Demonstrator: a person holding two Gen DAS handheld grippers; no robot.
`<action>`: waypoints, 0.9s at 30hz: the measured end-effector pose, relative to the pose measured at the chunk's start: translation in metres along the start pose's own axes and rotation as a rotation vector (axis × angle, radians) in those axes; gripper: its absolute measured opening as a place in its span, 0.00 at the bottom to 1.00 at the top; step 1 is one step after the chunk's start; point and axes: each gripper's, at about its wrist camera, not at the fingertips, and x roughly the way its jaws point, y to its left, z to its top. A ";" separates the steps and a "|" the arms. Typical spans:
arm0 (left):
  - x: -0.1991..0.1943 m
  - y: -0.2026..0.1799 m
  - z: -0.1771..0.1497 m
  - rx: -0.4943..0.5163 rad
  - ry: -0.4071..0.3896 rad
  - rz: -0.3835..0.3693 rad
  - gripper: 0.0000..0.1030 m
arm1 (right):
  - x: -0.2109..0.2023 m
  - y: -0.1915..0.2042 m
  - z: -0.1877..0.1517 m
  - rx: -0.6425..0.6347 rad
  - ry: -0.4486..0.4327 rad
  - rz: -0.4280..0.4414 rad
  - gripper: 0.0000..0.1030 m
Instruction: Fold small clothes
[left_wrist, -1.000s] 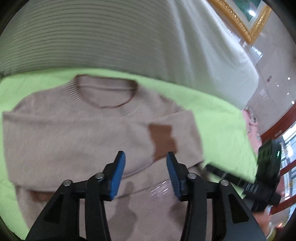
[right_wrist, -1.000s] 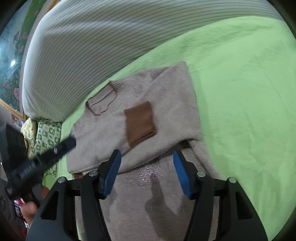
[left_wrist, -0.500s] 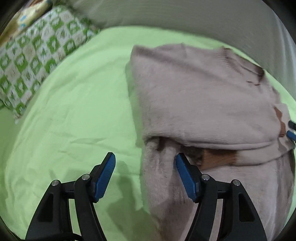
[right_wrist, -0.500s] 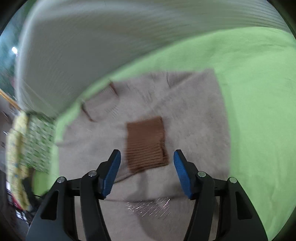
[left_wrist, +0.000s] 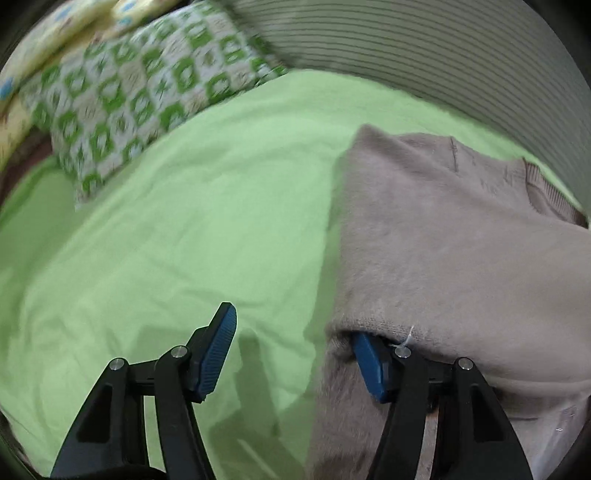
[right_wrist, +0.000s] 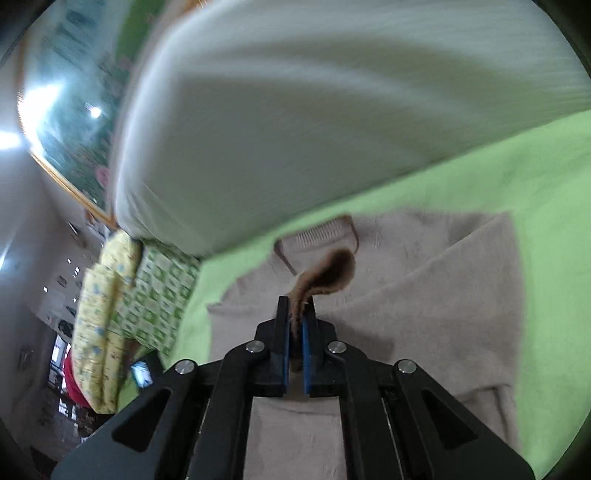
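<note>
Jaws of my right gripper (right_wrist: 296, 325) pinch the sweater's brown cuff (right_wrist: 328, 271); my left gripper's (left_wrist: 291, 354) are closing around its side edge. Sweater (left_wrist: 461, 251) lies on the green bed (left_wrist: 166, 240), soft, floppy; best held by edges.

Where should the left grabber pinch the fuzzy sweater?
On the sweater's folded side edge, coming in from the green sheet. That edge lies loose and puffy, and one finger of the left gripper has already slipped under it as the jaws close.
</note>
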 end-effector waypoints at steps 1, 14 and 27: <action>0.000 0.001 -0.001 -0.001 0.000 -0.021 0.60 | -0.012 -0.007 -0.005 0.013 -0.010 -0.008 0.06; -0.002 -0.019 -0.007 0.075 0.015 -0.063 0.49 | -0.006 -0.061 -0.028 0.037 0.025 -0.231 0.06; 0.004 -0.016 -0.009 0.079 0.034 -0.077 0.51 | 0.021 -0.087 -0.054 -0.120 0.102 -0.337 0.06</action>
